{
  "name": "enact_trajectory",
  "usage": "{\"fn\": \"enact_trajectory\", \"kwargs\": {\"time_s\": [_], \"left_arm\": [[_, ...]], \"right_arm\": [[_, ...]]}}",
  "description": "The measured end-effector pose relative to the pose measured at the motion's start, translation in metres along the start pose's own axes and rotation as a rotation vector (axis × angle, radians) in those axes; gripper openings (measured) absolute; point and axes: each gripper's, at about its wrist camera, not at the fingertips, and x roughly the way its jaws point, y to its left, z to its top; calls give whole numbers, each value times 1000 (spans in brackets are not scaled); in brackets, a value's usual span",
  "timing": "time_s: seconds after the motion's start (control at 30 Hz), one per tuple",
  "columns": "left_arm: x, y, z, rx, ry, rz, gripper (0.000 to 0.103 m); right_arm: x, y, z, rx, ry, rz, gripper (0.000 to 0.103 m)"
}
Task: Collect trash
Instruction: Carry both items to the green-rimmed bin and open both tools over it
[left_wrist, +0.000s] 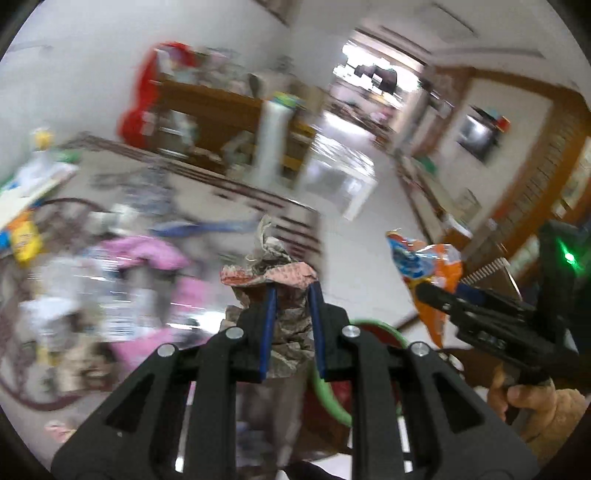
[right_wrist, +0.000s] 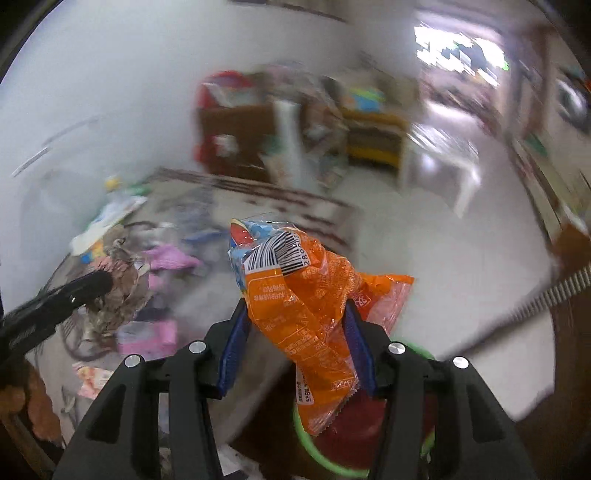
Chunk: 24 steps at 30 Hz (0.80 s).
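Observation:
My left gripper is shut on a crumpled brown paper wad with red print, which sticks up between its blue pads. My right gripper is shut on an orange snack wrapper with a barcode; the wrapper hangs down past the pads. Below both grippers sits a bin with a green rim and a red inside; in the right wrist view the green rim lies under the wrapper's tail. The right gripper also shows at the right of the left wrist view, and the left gripper at the left of the right wrist view.
Blurred litter and pink items cover the floor at left. A wooden shelf stands against the back wall, with a white plastic table beside it. A person's hand grips the right tool. Dark wooden furniture lies at right.

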Motion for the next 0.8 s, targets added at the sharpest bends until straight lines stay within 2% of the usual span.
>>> {"fn": "enact_trajectory", "kwargs": {"time_s": [0.13, 0.27, 0.3, 0.33, 0.4, 0.6, 0.67, 0.7, 0.73, 0.8], "left_arm": [[38, -41, -10, 72, 84, -115, 18], [64, -70, -19, 149, 151, -173, 18], [69, -79, -22, 166, 164, -182, 18], [76, -84, -23, 177, 174, -186, 18], [86, -91, -26, 194, 199, -197, 18], [98, -120, -33, 254, 236, -240, 20], [99, -126, -35, 259, 229, -229, 33], [98, -129, -35, 255, 224, -226, 52], [98, -131, -35, 247, 216, -226, 61], [94, -133, -33, 238, 204, -232, 63]], "right_arm": [[0, -48, -21, 144, 64, -46, 49], [-3, -80, -33, 239, 89, -42, 55], [-4, -85, -33, 254, 90, -41, 61], [-6, -92, -35, 274, 88, -50, 76], [-13, -102, -37, 297, 69, -86, 86], [-38, -125, -42, 324, 10, -185, 88], [-39, -128, -43, 330, 8, -195, 88], [-41, -128, -43, 323, 10, -209, 88], [-40, -128, -42, 315, 13, -224, 88], [-44, -126, -41, 296, 11, -251, 88]]}}
